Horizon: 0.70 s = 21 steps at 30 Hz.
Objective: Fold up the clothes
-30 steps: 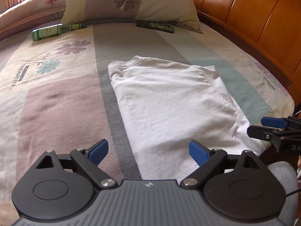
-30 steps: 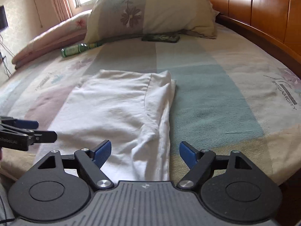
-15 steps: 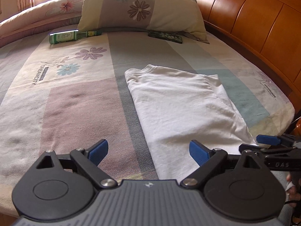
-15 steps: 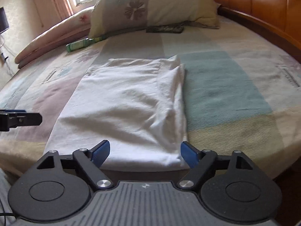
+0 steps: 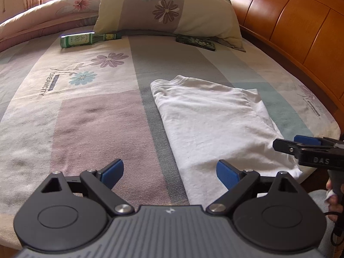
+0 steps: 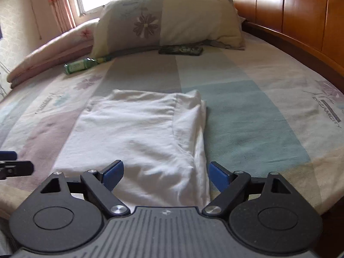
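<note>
Left wrist view shows the white garment [image 5: 215, 129] lying folded lengthwise on the bed [image 5: 86, 129], its hem at the near edge and its collar toward the pillow [image 5: 167, 10]. The left tool [image 5: 169, 172] hangs spread and empty over the hem's left corner. The right tool [image 6: 165, 173] has just been widening its jaws, nothing between them, above the hem's right side. Both seem placed to pinch the hem corners and carry them toward the collar for the next fold.
</note>
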Tool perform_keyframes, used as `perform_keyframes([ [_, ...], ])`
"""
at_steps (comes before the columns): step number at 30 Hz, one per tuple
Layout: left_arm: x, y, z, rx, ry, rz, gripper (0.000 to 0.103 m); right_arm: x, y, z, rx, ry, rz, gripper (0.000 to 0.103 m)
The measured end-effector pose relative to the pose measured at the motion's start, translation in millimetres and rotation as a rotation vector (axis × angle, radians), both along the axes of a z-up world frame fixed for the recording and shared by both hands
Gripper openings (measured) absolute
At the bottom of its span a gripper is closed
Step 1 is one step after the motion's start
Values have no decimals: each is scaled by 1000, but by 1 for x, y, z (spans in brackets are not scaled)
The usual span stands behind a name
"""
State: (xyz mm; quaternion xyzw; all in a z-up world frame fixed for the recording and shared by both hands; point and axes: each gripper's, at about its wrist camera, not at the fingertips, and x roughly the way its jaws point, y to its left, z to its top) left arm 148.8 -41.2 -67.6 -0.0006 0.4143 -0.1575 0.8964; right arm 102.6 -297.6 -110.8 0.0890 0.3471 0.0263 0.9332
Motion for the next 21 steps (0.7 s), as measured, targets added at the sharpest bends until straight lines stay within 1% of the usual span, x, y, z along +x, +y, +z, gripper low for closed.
perform_keyframes([
  [3,6,-2,0,5,1,15,93,7,16,7,-32,-44,76,95],
  [6,5,-3,-1,17,2,14,93,29,35,2,-71,-44,125,95],
  [10,5,-2,-1,40,7,17,93,44,42,-19,-92,20,127,95],
  [12,6,-2,-2,47,12,23,93,50,45,-30,-101,56,123,98],
  [15,8,-3,-3,62,13,21,93,36,41,-25,-80,75,104,98],
  [16,8,-5,-4,66,13,19,93,29,40,-22,-71,69,101,98],
  [18,8,-7,-5,62,13,11,93,16,42,-17,-55,44,115,102],
  [21,5,-10,-5,54,16,1,93,7,54,-26,-123,81,158,103],
])
